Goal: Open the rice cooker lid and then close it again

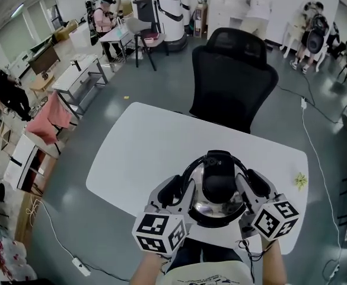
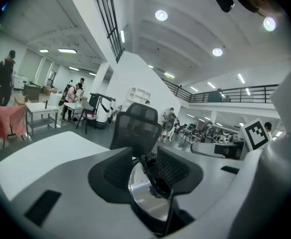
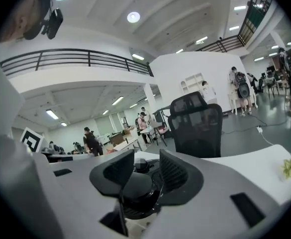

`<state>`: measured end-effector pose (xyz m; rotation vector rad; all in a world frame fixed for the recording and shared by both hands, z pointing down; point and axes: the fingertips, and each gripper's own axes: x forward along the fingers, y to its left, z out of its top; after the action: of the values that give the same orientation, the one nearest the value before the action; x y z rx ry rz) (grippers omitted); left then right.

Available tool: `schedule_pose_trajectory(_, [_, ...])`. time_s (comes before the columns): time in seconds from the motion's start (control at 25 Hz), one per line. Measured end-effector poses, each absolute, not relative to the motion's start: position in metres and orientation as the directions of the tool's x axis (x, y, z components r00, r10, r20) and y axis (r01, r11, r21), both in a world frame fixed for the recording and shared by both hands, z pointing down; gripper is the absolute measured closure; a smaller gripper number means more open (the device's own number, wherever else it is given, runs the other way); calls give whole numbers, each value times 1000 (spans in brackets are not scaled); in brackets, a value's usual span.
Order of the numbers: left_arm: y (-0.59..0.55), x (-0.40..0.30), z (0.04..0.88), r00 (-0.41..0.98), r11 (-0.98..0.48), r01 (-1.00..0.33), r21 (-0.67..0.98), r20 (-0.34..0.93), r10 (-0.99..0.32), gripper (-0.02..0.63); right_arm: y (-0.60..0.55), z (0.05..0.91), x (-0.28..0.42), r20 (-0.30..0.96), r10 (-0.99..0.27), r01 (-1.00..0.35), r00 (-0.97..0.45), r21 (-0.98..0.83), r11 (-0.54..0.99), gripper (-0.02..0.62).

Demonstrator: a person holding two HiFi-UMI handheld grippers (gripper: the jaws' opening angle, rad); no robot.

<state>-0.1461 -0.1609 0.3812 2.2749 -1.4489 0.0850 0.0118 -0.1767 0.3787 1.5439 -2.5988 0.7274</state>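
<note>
The rice cooker (image 1: 217,186) sits at the 6 o'clock edge of the white table (image 1: 149,147), right in front of the person working. It has a black domed top with a shiny metal ring around it, and the lid looks to be down on the pot. A thin black carrying handle arcs over it.

The two grippers flank the cooker. The left gripper (image 1: 179,190) is at its 9 o'clock side and the right gripper (image 1: 251,186) at its 3 o'clock side, each with its marker cube back toward the person at about 6 o'clock.

In the left gripper view, the left gripper (image 2: 145,158) has its jaws spread. The cooker's shiny metal (image 2: 147,193) and the thin black handle bar show in the gap, but neither pad presses on them, so it is released and grasps nothing.

In the right gripper view, the right gripper (image 3: 145,166) also has its jaws apart. The black top of the cooker (image 3: 138,185) lies low in the gap between them, and the pads are clear of it, so this one is released too.

A black mesh office chair (image 1: 232,79) stands at the table's 12 o'clock side. A small yellow-green scrap (image 1: 301,180) lies on the tabletop out at the cooker's 3 o'clock, well apart from the right gripper.
</note>
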Motion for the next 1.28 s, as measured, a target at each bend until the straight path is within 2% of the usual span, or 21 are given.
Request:
schedule_pose_trajectory(0.24, [-162,-114,398,631,-398,-713,577,282,-722,403,-178,401,12,312,-738,-746,-598,-554,370,422])
schedule_pose_trajectory(0.52, [-174,-91,405,707,-336,-591,733,269,-654,393,-187,420,13,335,-671,-664,-662,-677,317,420])
schedule_pose_trajectory(1.08, [-182,-58,431,732,-211,-513,832,295,-613,380,-195,435,4,349,-566,-579,-747,-760,296,419])
schedule_pose_trajectory(1.28, [-178,-54,443,720,-153,-509,847,321,-615,399,-195,439,1,380,-525,-577,-762,-766,283,420])
